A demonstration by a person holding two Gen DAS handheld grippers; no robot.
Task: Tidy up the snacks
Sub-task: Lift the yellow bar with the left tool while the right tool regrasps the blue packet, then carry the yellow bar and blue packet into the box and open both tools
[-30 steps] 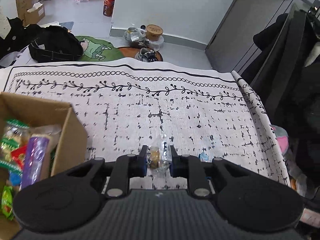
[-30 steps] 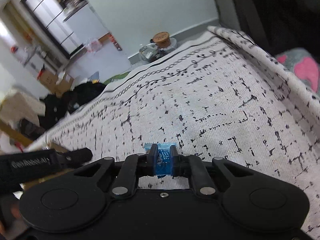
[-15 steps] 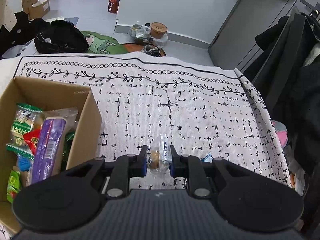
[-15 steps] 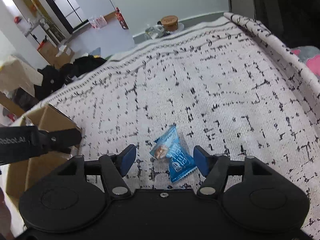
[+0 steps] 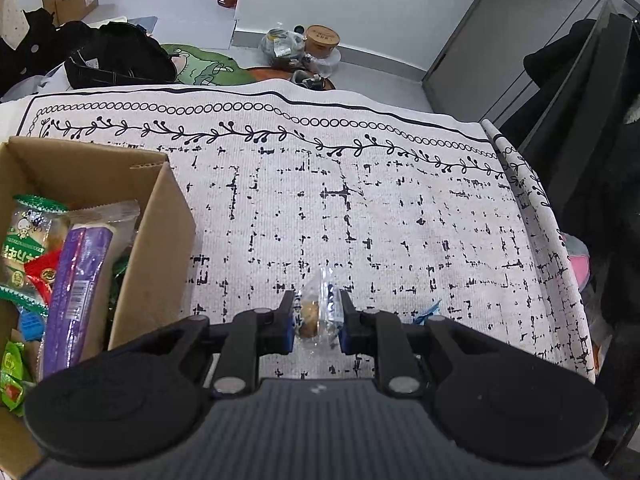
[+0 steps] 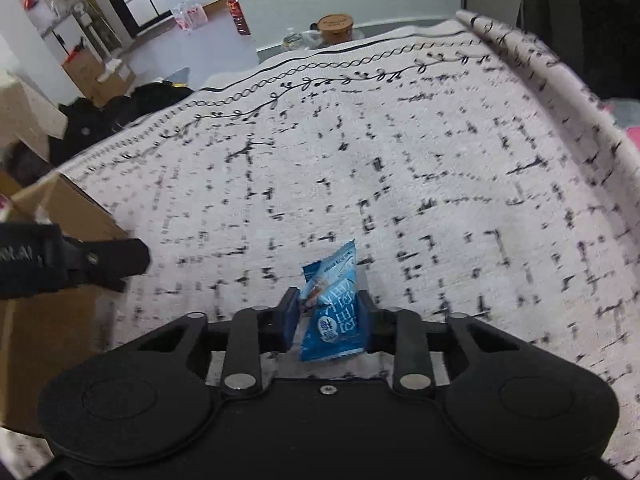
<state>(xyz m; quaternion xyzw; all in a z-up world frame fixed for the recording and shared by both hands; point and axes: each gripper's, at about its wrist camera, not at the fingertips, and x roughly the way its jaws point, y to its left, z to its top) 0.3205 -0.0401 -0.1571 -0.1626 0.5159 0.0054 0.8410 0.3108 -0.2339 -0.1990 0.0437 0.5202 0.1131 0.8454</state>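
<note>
Crinkly blue snack packet (image 6: 334,312) on woven cloth (image 6: 440,160)

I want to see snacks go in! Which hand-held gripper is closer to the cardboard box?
Left. The left hand-held gripper sits right beside the cardboard box; the right hand-held gripper is farther out.

A: Left matte-black plastic two-finger gripper (image 5: 316,322): ribbed grey base, two round discs, silver pivot pins, blue-edged pads.

B: Right matte-black plastic two-finger gripper (image 6: 329,316): smooth base, one centre screw, matching discs and pins.
</note>
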